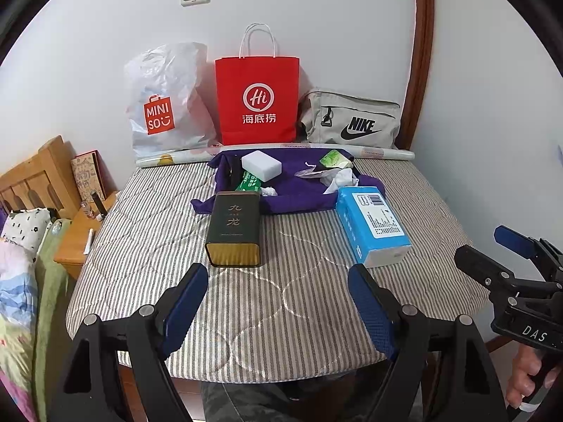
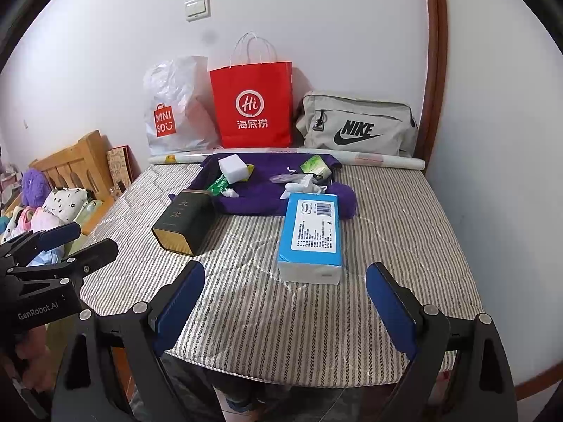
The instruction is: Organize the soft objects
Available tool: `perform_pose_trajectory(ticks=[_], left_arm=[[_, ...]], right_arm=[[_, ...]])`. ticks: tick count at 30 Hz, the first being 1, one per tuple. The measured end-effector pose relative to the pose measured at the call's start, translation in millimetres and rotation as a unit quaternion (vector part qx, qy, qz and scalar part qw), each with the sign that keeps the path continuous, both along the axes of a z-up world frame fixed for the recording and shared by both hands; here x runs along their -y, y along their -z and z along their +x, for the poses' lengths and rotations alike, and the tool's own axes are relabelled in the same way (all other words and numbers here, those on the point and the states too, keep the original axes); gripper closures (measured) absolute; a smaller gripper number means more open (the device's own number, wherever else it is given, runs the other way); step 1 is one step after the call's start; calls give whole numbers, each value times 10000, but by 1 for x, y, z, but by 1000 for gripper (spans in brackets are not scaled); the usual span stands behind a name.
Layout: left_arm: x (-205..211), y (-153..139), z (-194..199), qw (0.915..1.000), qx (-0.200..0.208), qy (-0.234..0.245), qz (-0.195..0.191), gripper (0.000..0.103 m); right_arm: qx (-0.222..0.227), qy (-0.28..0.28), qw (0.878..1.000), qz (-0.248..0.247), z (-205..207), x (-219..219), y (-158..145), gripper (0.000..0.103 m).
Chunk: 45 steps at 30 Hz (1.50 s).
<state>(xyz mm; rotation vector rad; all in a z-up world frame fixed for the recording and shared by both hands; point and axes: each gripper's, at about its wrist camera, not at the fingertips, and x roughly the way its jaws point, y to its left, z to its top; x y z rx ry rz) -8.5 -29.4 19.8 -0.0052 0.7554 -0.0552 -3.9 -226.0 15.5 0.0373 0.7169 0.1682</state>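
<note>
Grey-and-white striped counter; purple cloth; red paper bag; blue tissue pack; dark green tin.

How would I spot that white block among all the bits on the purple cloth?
Start at the red paper bag standing against the wall. Just in front of it a purple cloth lies spread on the striped pad. On the cloth's left part sits the white block: a plain, smooth-sided brick with no print, unlike the green packets and crumpled tissues around it.
</note>
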Motion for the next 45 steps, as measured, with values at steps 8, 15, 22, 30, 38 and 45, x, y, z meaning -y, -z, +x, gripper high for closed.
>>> perform_pose_trajectory(ticks=[8, 15, 22, 30, 38, 45], left_arm=[[-1, -1, -1, 10000, 2, 28, -18, 22], [-2, -2, -2, 10000, 23, 33, -5, 22], [-1, -2, -2, 10000, 17, 30, -6, 22], [-1, -2, -2, 10000, 15, 22, 2, 22], [0, -2, -2, 10000, 1, 30, 0, 22], [1, -1, -3, 9999, 83, 53, 33, 22]], right_arm=[[32, 10, 10000, -24, 0, -1, -1, 11], [25, 7, 10000, -29, -1, 0, -2, 11], [19, -5, 10000, -62, -1, -1, -2, 11], [13, -12, 10000, -59, -1, -3, -2, 11], [17, -15, 10000, -57, -1, -4, -1, 11], [9, -60, 10000, -65, 3, -7, 2, 11]])
